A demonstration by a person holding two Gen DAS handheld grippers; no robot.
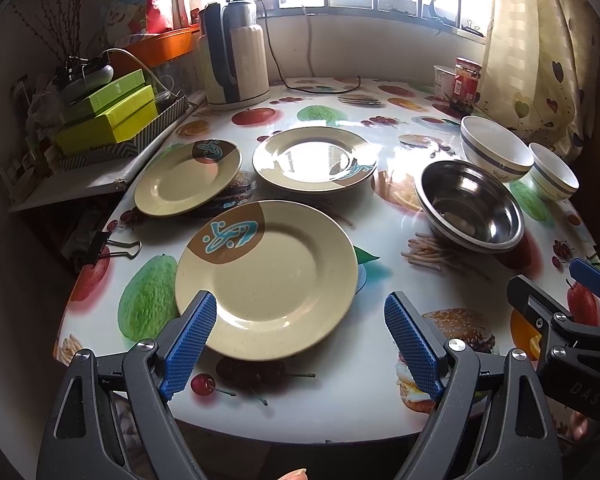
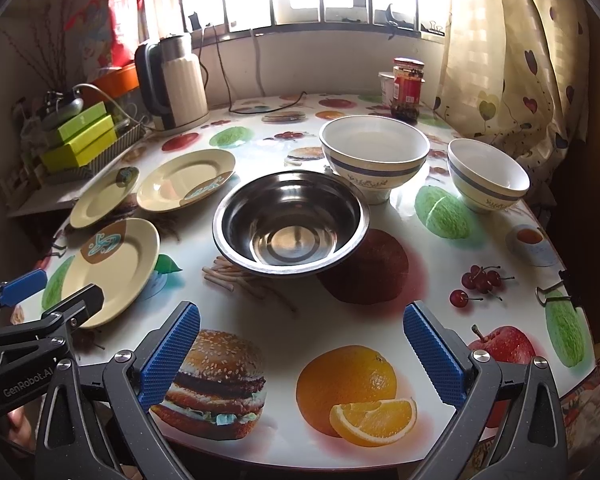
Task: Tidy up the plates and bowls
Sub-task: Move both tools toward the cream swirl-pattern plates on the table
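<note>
Three beige plates lie apart on the fruit-print table: a near plate (image 1: 266, 280) (image 2: 112, 268), a left plate (image 1: 188, 178) (image 2: 102, 196) and a far plate (image 1: 315, 159) (image 2: 184, 180). A steel bowl (image 1: 470, 204) (image 2: 291, 222) sits right of them. Behind it stand a large white bowl (image 1: 496, 148) (image 2: 374, 156) and a small white bowl (image 1: 554, 176) (image 2: 488, 174). My left gripper (image 1: 300, 312) is open above the near plate's front edge, holding nothing. My right gripper (image 2: 302, 320) is open over the table's front, short of the steel bowl, also empty.
An electric kettle (image 1: 236, 56) (image 2: 176, 80) with its cord stands at the back. A red jar (image 1: 467, 78) (image 2: 408, 88) and a white cup stand near the curtain. Green boxes (image 1: 112, 116) sit on a side shelf at left. Binder clips (image 1: 112, 246) (image 2: 556, 292) grip the table's edges.
</note>
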